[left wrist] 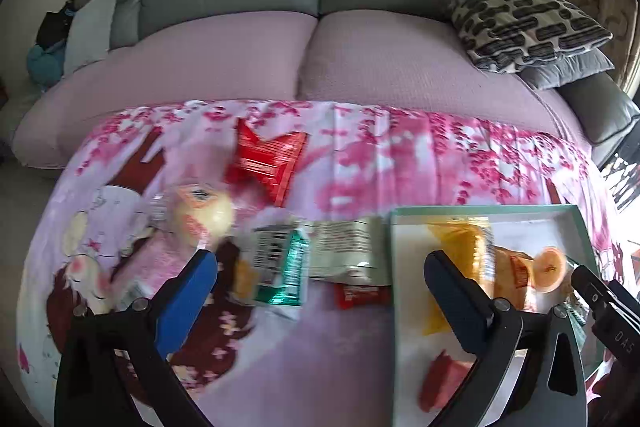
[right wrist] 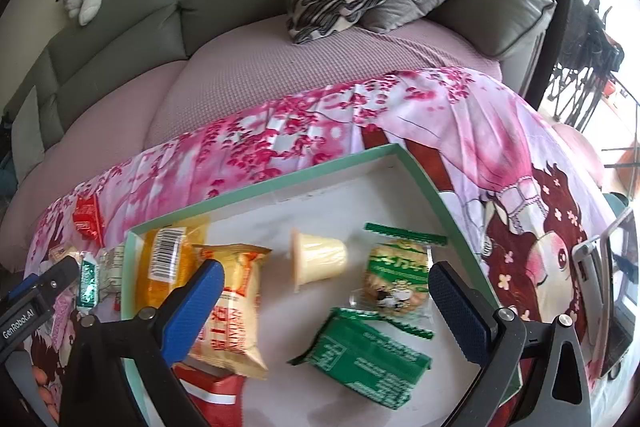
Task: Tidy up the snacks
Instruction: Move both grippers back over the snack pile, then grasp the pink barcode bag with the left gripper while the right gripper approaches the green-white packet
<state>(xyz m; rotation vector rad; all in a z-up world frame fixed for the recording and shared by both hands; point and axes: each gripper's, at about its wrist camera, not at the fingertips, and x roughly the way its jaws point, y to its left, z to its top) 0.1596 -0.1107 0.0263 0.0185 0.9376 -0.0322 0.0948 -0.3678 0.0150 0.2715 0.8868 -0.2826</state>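
Snacks are split between two places: several already lie in the green-rimmed tray [right wrist: 256,183], and a cluster waits on the pink cloth [left wrist: 360,155] just beside the tray's left wall. In the right wrist view I count inside the tray an orange packet [right wrist: 168,263] at ten o'clock, a cream bun packet [right wrist: 236,303], a jelly cup [right wrist: 316,259] tipped on its side near centre, a rice cracker [right wrist: 396,279] at three o'clock, a green packet [right wrist: 364,359] at five and a red packet [right wrist: 212,395] at seven.

My left gripper [left wrist: 320,279] hangs with its fingers spread wide and nothing between them, above the teal-and-white packet [left wrist: 284,267] and the pale wrapper [left wrist: 348,247]. At eleven o'clock from it sits a loose jelly cup [left wrist: 200,211], at twelve a red star-shaped packet [left wrist: 264,163]. My right gripper [right wrist: 326,291] is likewise spread wide and empty over the tray's middle.

My worry is the overlap: the teal packet, pale wrapper and small red sweet [left wrist: 360,295] touch, so closing there may pinch two at once or flick one away. Slick foil could also slide out of the pads, and the left view is blurred, so my aim is uncertain.
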